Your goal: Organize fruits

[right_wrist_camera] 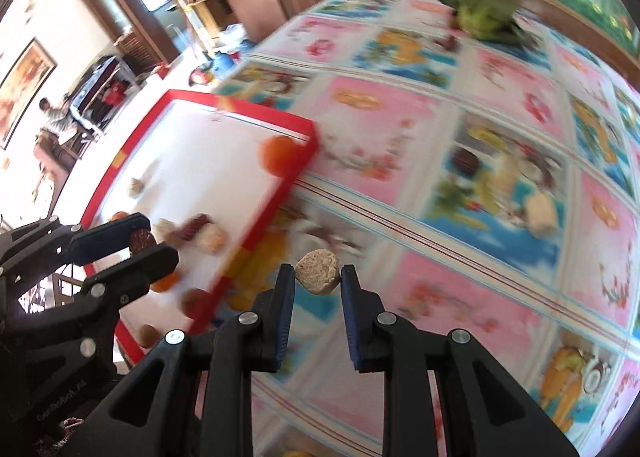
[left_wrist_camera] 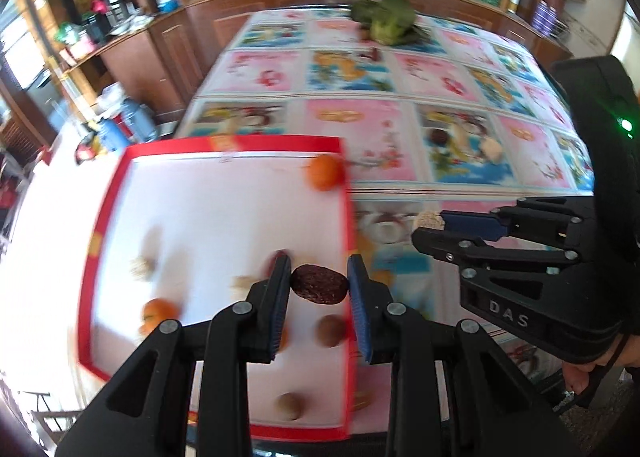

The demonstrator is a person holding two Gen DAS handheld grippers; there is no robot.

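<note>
My left gripper [left_wrist_camera: 319, 269] is shut on a dark brown round piece [left_wrist_camera: 319, 284] and hangs above the right part of a red-rimmed white tray [left_wrist_camera: 240, 145]. In the tray lie two oranges [left_wrist_camera: 325, 173] [left_wrist_camera: 158, 315], brown round fruits [left_wrist_camera: 331, 331] and pale lumps [left_wrist_camera: 142, 267]. My right gripper [right_wrist_camera: 317, 273] is shut on a beige lump [right_wrist_camera: 318, 271], over the patterned tablecloth just right of the tray [right_wrist_camera: 260, 113]. Each view shows the other gripper: the right gripper [left_wrist_camera: 430, 227], and the left gripper [right_wrist_camera: 154, 239] with its dark piece [right_wrist_camera: 141, 241].
On the cloth farther out lie a dark piece [right_wrist_camera: 464, 161] and a beige piece [right_wrist_camera: 540, 215]. A green leafy vegetable [left_wrist_camera: 386, 17] sits at the table's far edge. Wooden cabinets and cluttered shelves stand behind and to the left.
</note>
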